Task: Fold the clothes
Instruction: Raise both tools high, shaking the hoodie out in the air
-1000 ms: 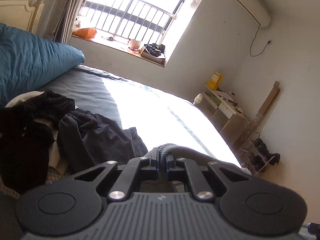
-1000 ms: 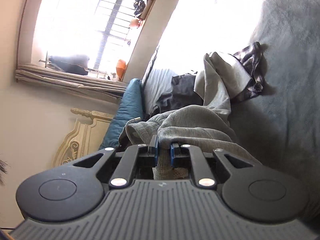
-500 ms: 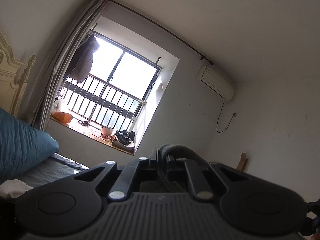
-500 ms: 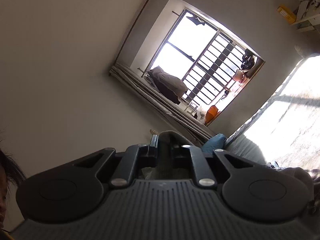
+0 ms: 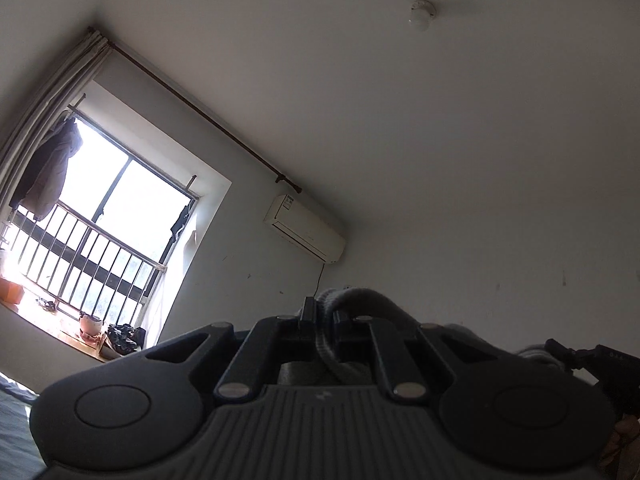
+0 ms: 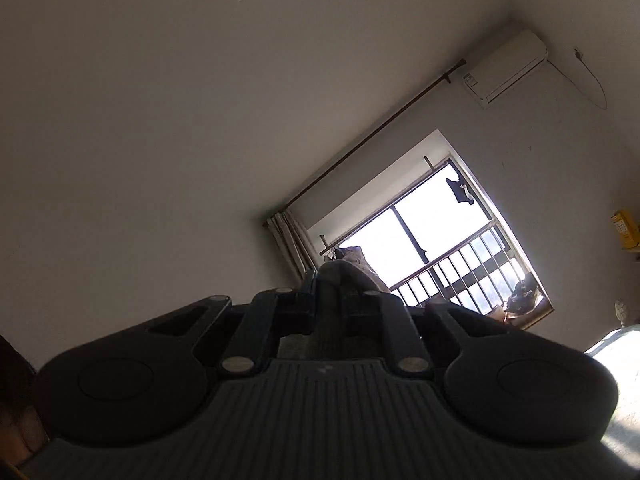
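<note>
Grey sweatshirt fabric (image 5: pixel 362 300) bunches at lower centre of both wrist views, pinched in our left gripper (image 5: pixel 323 316) and our right gripper (image 6: pixel 327 294), each clamped tight on a fold. We judge this the lift-and-shake step: cameras face ceiling and barred window (image 5: pixel 100 216). Next, we would lower it flat on the bed (image 6: pixel 616 344).

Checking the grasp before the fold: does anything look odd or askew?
Nothing is damaged. Both grippers are shut on bunched grey cloth: the left gripper and right gripper each pinch a thick wad, not a flat edge, and the rest of the garment is out of view.
</note>
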The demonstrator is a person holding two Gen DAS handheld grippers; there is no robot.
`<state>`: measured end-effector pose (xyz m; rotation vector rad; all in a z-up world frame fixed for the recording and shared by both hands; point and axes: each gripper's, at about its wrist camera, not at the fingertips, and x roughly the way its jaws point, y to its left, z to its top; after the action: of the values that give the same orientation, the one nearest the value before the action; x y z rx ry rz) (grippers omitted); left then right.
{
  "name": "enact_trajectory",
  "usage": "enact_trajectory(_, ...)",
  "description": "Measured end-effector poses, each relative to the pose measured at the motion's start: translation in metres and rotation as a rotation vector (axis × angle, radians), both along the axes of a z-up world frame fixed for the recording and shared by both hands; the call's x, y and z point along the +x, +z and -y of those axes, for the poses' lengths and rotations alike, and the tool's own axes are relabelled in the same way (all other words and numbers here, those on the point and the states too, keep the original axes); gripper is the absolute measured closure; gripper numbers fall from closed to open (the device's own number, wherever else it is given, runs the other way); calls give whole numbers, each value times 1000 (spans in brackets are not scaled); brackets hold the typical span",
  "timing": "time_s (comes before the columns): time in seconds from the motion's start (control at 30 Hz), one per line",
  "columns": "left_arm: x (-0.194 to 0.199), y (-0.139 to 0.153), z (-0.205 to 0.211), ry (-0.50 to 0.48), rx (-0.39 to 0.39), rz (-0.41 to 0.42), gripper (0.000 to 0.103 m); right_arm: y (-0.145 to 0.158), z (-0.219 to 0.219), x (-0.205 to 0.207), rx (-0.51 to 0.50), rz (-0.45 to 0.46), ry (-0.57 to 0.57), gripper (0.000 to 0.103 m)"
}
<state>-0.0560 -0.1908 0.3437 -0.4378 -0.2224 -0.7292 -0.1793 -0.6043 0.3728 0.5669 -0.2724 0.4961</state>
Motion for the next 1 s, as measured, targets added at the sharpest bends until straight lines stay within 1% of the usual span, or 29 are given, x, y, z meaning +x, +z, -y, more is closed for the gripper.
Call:
enact_trajectory(0.13,0,14,37,-70,-14,46,95,47,25,-21,-42,50,-101,93)
enact_trajectory(0.23,4,14,58,-108,-32,47,95,72,40,-29,-73,59,-161,94)
enact_trajectory(0.3,9,8,67,-120,-43,34,95,82,47,-26,-87,59,-187,94)
enact_trajectory(0.4,17,-11,75,-115,-41,-1,95,87,55,-16,-96,51,-191,94)
enact_trajectory(0.43,20,-18,76,-108,-36,-14,95,83,57,-10,-94,48,-181,94)
enact_trajectory(0.57,28,-59,74,-74,-20,-103,95,52,62,21,-85,25,-118,93)
enact_trajectory(0.7,30,-111,57,26,15,-174,95,3,61,61,-63,-34,-19,93)
enact_trajectory(0.83,28,-167,21,158,68,-301,95,-62,42,110,-42,-111,101,93)
enact_trajectory(0.9,28,-189,-5,234,88,-375,95,-101,19,138,-17,-158,183,93)
enact_trajectory(1.0,23,-219,-44,344,105,-486,95,-153,-14,167,6,-228,291,93)
